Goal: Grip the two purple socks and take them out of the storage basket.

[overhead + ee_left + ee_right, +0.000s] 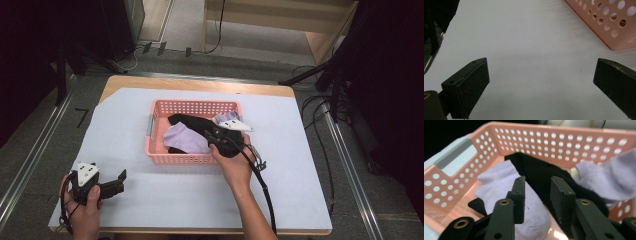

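White sheet (190, 195) covers most of a wooden table (200, 82); grey floor, cables and dark stands around it.

Pink perforated plastic basket (192, 106) sits mid-table, slightly left of centre. Inside: lavender sock (184, 139) at front-left, black sock (192, 121) across the middle, second lavender sock (227, 117) at the back-right corner. In the right gripper view the black sock (541, 173) lies partly over the near lavender sock (499, 182), and the other lavender sock (606, 177) is bunched against the basket wall (564, 142).

Right gripper (214, 137) is over the basket's front-right area, right hand (235, 162) behind it, cable trailing back toward the table's near edge. Right gripper (537, 192) jaws are narrowly parted with a visible gap, nothing pinched between them, poised just above where the black and lavender socks meet. Contact with fabric: can't tell.

Left gripper (120, 179) is at the front-left of the sheet, well apart from the basket, held in the left hand (82, 202). Left gripper (541, 75) jaws spread wide, bare white sheet (524, 37) between them, basket corner (614, 27) at upper right of that view.
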Motion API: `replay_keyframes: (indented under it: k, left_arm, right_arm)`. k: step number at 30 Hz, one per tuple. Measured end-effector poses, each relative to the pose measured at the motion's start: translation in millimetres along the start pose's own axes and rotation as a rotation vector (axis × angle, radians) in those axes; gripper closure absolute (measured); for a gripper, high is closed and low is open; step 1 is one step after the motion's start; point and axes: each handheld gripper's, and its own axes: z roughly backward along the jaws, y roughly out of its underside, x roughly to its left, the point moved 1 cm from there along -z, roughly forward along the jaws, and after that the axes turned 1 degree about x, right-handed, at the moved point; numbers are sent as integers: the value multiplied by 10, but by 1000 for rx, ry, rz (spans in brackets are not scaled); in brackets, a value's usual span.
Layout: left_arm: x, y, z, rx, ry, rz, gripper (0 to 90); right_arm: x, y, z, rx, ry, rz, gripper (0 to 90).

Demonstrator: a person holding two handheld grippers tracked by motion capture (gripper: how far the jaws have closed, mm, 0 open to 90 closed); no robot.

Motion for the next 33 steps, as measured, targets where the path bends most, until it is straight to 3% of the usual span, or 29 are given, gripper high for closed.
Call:
replay_keyframes:
  k: [3,11,16,23,24,28,29,33]
  left_arm:
    - [-1,0,-2,0,1,3,12]
    - [3,-1,-2,3,3,4,11]
    - [1,-2,-4,5,1,3,11]
    - [2,-1,-6,3,2,4,12]
    - [2,-1,-6,4,2,4,12]
    - [2,-1,-8,4,3,5,12]
    - [3,-2,-7,5,4,4,12]
    - [12,-2,-5,4,10,5,13]
  right_arm:
    - [15,-10,-87,43,6,-51,708]
    - [73,-35,-308,171,68,-86,737]
    - [87,-52,-409,241,79,-129,701]
    - [120,-29,-583,369,110,-107,579]
    - [116,-32,-591,376,108,-110,598]
    - [116,-29,-607,421,102,-134,830]
    - [111,-29,-603,413,105,-121,872]
    - [98,-65,-509,338,90,-130,894]
